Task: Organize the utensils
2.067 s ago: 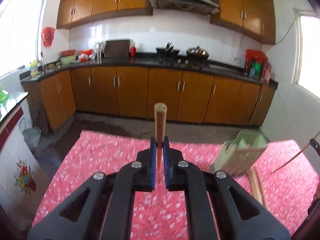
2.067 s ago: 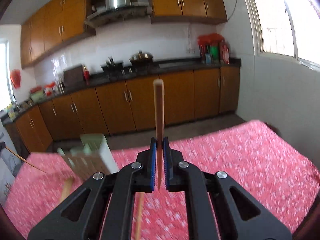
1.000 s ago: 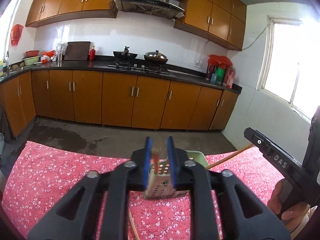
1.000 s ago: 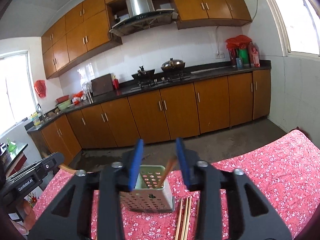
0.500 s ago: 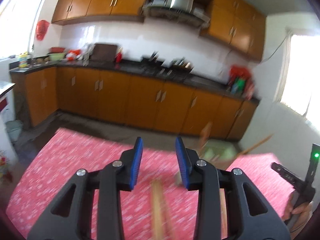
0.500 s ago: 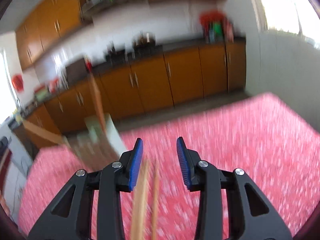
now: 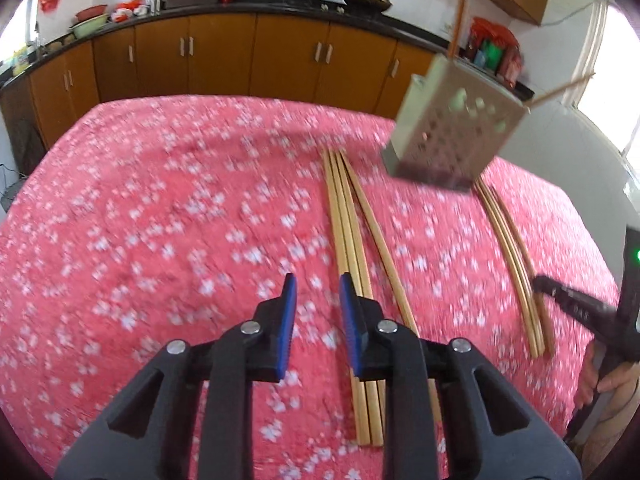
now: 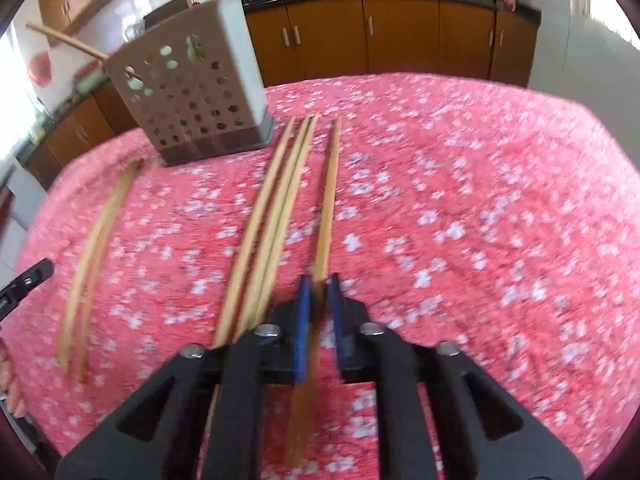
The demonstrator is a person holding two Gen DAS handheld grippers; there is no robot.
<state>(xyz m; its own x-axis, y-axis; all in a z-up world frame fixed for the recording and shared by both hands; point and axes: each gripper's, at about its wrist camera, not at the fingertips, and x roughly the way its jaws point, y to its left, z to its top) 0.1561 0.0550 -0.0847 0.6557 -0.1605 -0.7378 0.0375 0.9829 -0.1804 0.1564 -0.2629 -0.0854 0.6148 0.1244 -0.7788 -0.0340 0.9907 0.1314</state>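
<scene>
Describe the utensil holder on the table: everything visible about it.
The holder is a pale grey-green box, plastic by its look, with rows of round holes in its walls and a darker base. It stands upright on the red floral cloth, beyond the loose chopsticks. Two chopsticks stick out of its top, leaning apart. No gripper touches it.

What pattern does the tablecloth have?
Pink-red tablecloth with small white flowers, clearest in the right wrist view.

My grippers' fingers (image 7: 289, 312) are matt black plastic with ribbed blue pads; the chopsticks (image 8: 276, 208) are pale smooth wood, the holder (image 8: 192, 92) perforated matt plastic, the tablecloth (image 7: 160, 220) soft floral cloth
</scene>
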